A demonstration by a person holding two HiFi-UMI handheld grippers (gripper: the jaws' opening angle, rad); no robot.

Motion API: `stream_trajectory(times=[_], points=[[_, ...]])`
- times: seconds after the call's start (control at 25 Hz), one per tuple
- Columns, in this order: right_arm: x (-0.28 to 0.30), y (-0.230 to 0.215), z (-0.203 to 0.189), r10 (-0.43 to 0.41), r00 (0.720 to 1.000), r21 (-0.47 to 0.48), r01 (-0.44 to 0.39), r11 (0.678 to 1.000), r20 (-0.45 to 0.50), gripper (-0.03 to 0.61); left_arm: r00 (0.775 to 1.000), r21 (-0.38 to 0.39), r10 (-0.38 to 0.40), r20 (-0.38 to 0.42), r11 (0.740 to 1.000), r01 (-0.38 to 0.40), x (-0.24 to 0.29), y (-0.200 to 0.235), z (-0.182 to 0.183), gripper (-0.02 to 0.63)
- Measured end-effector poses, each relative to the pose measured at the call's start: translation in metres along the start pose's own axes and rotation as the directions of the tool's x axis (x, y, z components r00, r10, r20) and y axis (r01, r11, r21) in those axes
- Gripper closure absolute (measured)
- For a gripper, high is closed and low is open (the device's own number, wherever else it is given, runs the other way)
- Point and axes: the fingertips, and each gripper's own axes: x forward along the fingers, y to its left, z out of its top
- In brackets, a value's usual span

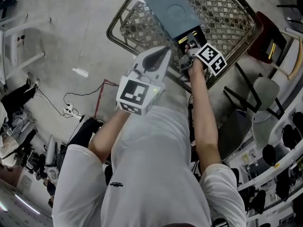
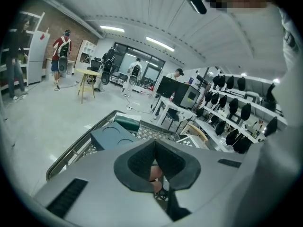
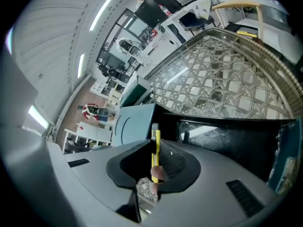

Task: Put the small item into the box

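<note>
Two sets of tongs up. Nearest, left tongs point(image 2: 155, 151) pressed together on nothing, hanging short of the work, likely just keeping clear. Next, right tongs point(image 3: 156, 157) clamped on slim yellow item point(image 3: 155, 140), edge-up over the open box point(image 3: 227, 136), lined up for dropping in. Beyond, wire basket point(image 3: 213, 79) underneath.

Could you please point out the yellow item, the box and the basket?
yellow item point(image 3: 155, 150), right gripper view, its middle.
box point(image 1: 169, 8), head view, its lid.
basket point(image 1: 227, 18), head view, its mesh.
</note>
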Motion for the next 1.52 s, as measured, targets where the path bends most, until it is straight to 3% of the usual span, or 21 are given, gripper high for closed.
stream_trajectory(times=[0.36,0.56,0.76,1.52], points=[[0.019,-0.012,-0.003,-0.004,1.0,0.149,0.007,0.989,-0.022,0.532,1.0,-0.013,0.006,-0.019,1.0,-0.007,0.008,0.004,-0.009,0.611],[0.028,-0.023,-0.002,0.01,1.0,0.278,-0.002,0.961,-0.026,0.532,1.0,-0.022,0.008,-0.026,1.0,-0.009,0.011,0.005,-0.013,0.611],[0.033,-0.027,-0.004,0.016,0.999,0.34,0.002,0.94,-0.051,0.532,0.999,-0.018,0.004,-0.034,1.0,-0.005,0.014,0.006,-0.014,0.611],[0.033,-0.029,-0.007,0.041,0.994,0.384,0.0,0.923,-0.097,0.532,0.999,-0.015,-0.021,-0.041,1.0,0.02,0.018,0.004,-0.013,0.611]])
